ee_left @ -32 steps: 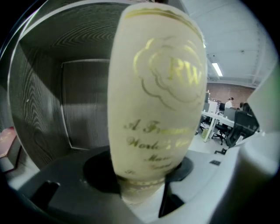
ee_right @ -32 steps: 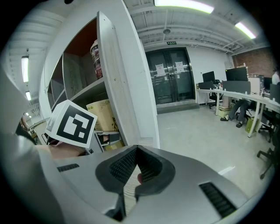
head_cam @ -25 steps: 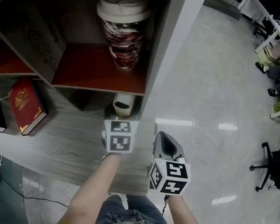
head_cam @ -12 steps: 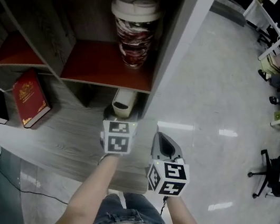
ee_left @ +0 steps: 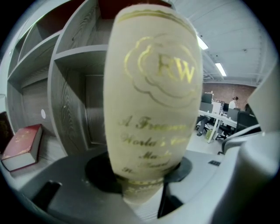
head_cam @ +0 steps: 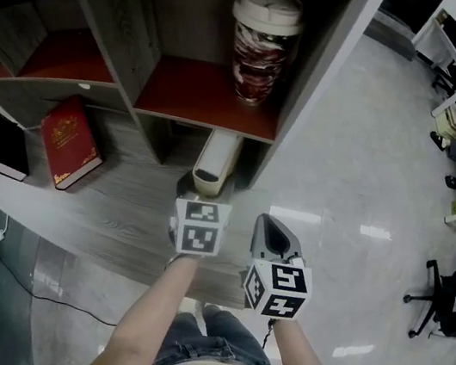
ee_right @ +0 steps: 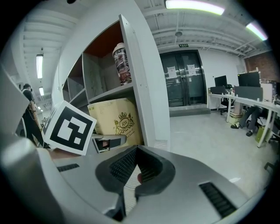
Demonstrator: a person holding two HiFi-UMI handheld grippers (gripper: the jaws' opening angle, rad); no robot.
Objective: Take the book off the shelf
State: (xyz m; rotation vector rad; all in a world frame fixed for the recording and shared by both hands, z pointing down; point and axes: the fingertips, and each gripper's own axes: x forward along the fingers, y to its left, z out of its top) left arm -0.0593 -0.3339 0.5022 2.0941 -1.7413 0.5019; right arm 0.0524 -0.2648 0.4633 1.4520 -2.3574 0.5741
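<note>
a: while the left gripper (ee_left: 144, 194) is up at the shelf (head_cam: 320, 97), what does it have hold of?

b: the cream book (ee_left: 153, 100) with the gold lettering. its jaws stand wide, pressed on the book's two sides, and the book fills most of that gripper's view.

a: where is the book in the shelf?

b: in the lower compartment at the shelf's right end, under the red board that bears the cup (head_cam: 263, 44) and just beside the shelf's outer side panel. its near end juts out past the shelf's front.

a: and the right gripper (ee_right: 131, 175)?

b: it's in front of the shelf, off its right corner and just beside the left one. the jaws are brought together with nothing between them.

a: anything else there?

b: a red book (head_cam: 71, 143) lies flat on the shelf's grey bottom board, toward the shelf's left. a dark book (head_cam: 10, 146) lies just left of that, but i can't tell whether it rests on the shelf itself.
</note>
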